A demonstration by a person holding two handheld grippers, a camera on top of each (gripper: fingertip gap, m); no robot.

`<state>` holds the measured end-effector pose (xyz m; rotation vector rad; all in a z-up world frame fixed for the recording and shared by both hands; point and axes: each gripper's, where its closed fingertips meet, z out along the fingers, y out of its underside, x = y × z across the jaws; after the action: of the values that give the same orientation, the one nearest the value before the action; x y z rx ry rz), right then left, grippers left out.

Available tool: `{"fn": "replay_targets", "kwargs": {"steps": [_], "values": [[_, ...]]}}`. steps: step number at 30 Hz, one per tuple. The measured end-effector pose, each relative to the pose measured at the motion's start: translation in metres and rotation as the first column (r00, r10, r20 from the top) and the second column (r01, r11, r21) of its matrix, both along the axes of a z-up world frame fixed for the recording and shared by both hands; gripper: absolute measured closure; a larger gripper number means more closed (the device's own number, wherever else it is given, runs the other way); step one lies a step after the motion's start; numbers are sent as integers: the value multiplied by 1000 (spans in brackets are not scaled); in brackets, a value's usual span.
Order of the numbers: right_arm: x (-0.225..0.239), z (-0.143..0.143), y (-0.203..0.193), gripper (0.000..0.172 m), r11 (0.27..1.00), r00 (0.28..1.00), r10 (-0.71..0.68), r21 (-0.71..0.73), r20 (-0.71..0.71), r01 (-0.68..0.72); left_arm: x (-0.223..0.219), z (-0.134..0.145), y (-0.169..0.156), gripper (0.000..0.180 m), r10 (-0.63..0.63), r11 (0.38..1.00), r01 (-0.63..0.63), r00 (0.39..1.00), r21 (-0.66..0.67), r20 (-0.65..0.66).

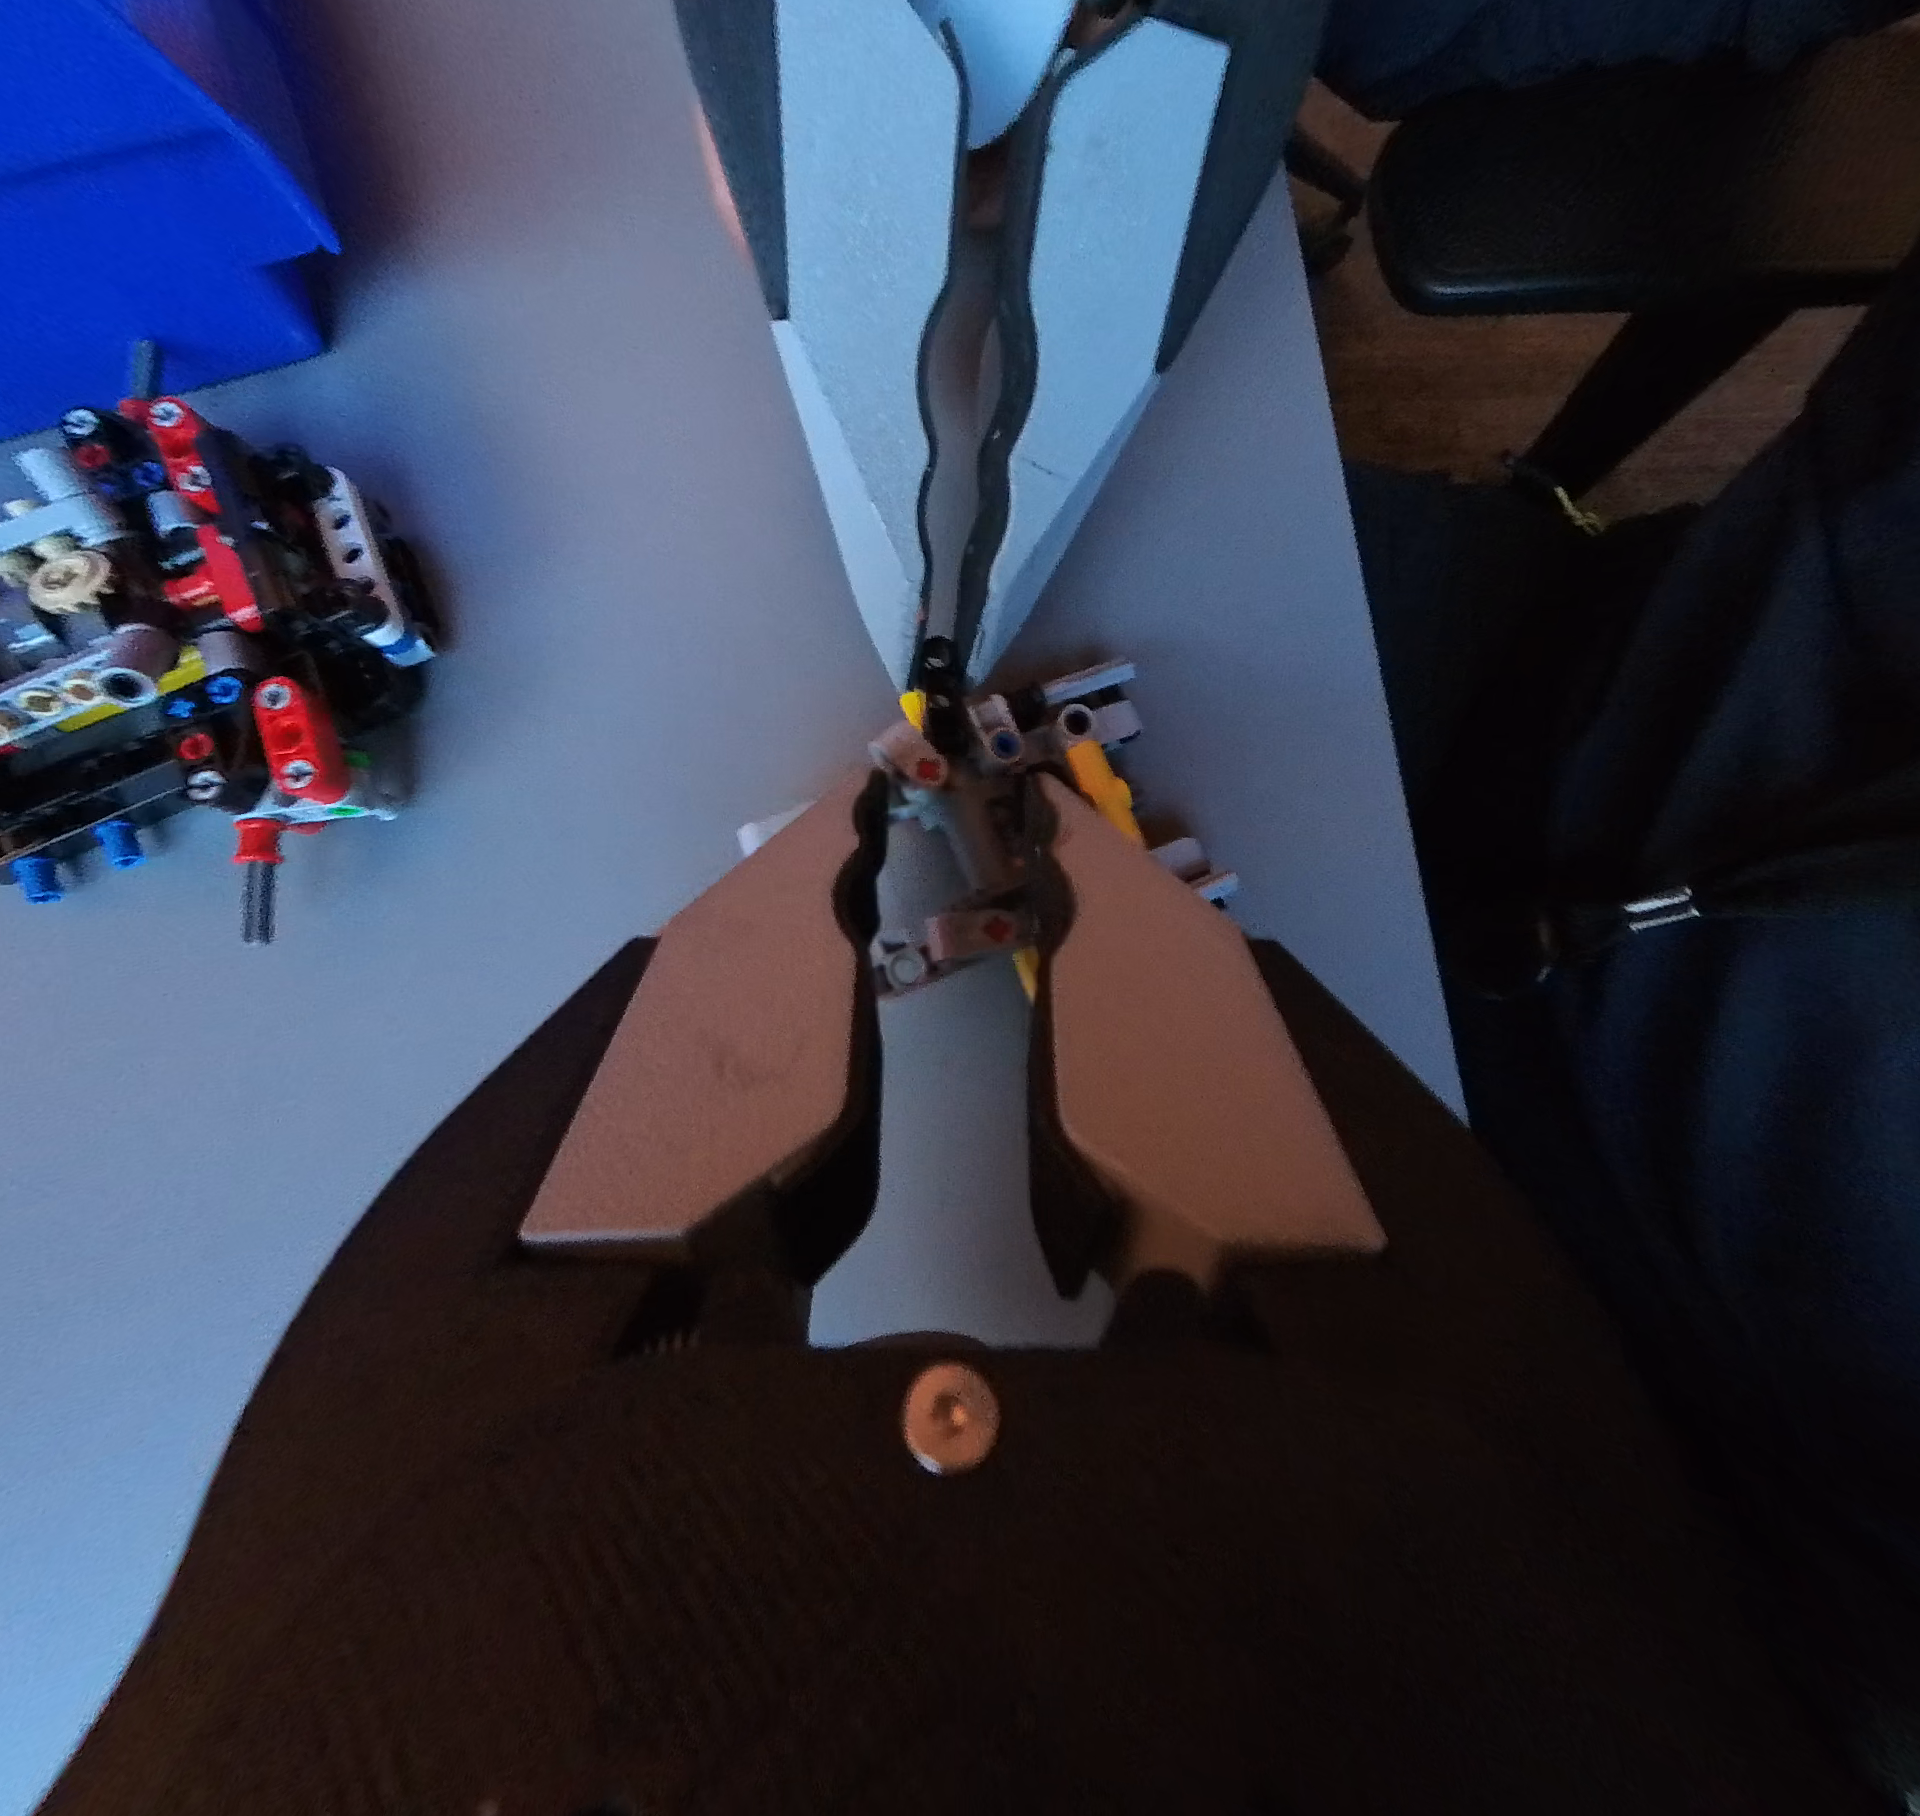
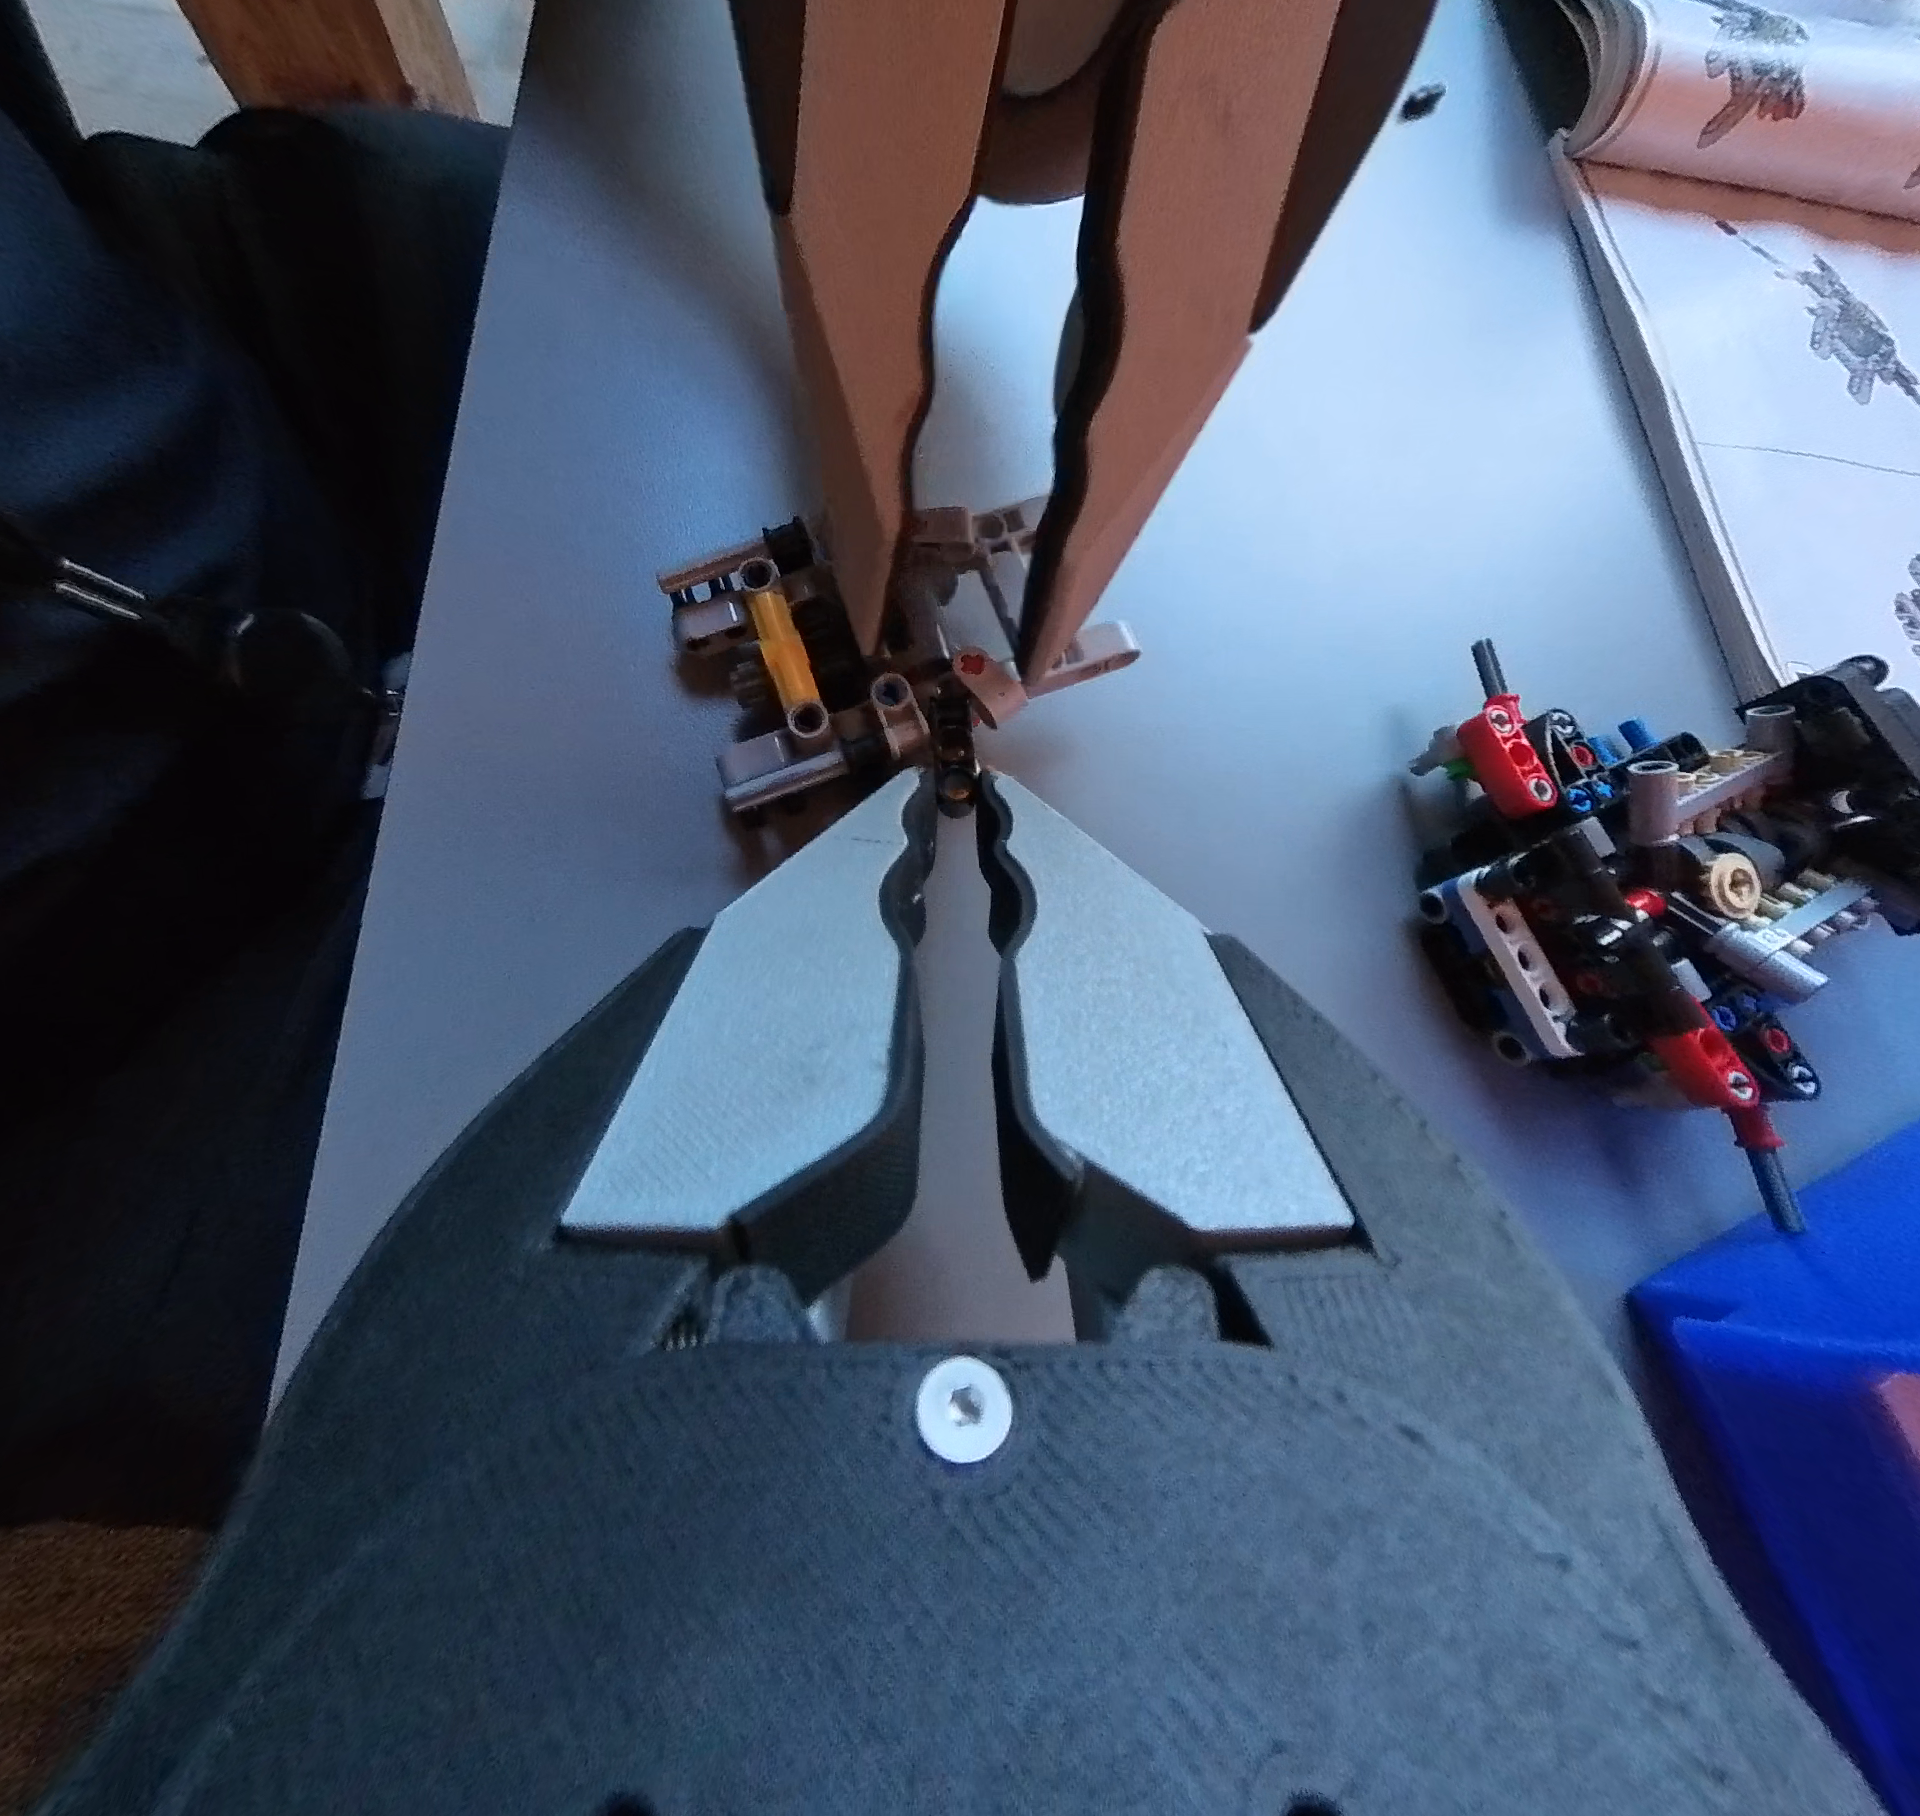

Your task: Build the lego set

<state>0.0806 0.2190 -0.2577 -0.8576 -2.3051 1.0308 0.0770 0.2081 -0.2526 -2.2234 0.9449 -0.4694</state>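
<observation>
Take the small grey building-block frame (image 2: 831, 686) with its yellow pin as your landmark; it lies flat on the pale table (image 1: 582, 987), close to the table's edge.

Nearest in the right wrist view, your right tongs (image 2: 954, 792) are pinched on a short black connector piece (image 2: 951, 748) that stands at the near edge of the frame. Both dark pads sit against its end, probably so the piece stays lined up with the frame.

Just beyond, your left tongs (image 1: 954, 831) come in from the opposite side and straddle the frame's middle bar (image 1: 971, 821). The right pad lies against the bar, while a gap shows between the bar and the left pad (image 1: 868, 831), so they stand apart around it, not clamping.

Farther off, well apart from the frame, sits a larger black-and-red block assembly (image 2: 1662, 935). Past that lie a blue bin (image 1: 135, 156) and an open booklet (image 2: 1756, 104).
</observation>
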Motion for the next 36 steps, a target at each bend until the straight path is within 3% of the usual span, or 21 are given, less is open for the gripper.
{"fn": "replay_targets", "kwargs": {"steps": [10, 15, 36], "values": [[3, -3, -6, 167, 999, 999, 33, -9, 6, -33, 8, -5, 3, 158, -3, 1000, 3, 1000, 24, -3], [4, -2, -6, 167, 999, 999, 35, -11, -1, -35, 9, -6, 6, 148, 7, 999, -6, 1000, 31, -25], [8, -3, -3, 167, 1000, 1000, 28, -2, -8, -28, 18, -6, 8, 156, -2, 1000, 1, 999, 21, 54]]}}
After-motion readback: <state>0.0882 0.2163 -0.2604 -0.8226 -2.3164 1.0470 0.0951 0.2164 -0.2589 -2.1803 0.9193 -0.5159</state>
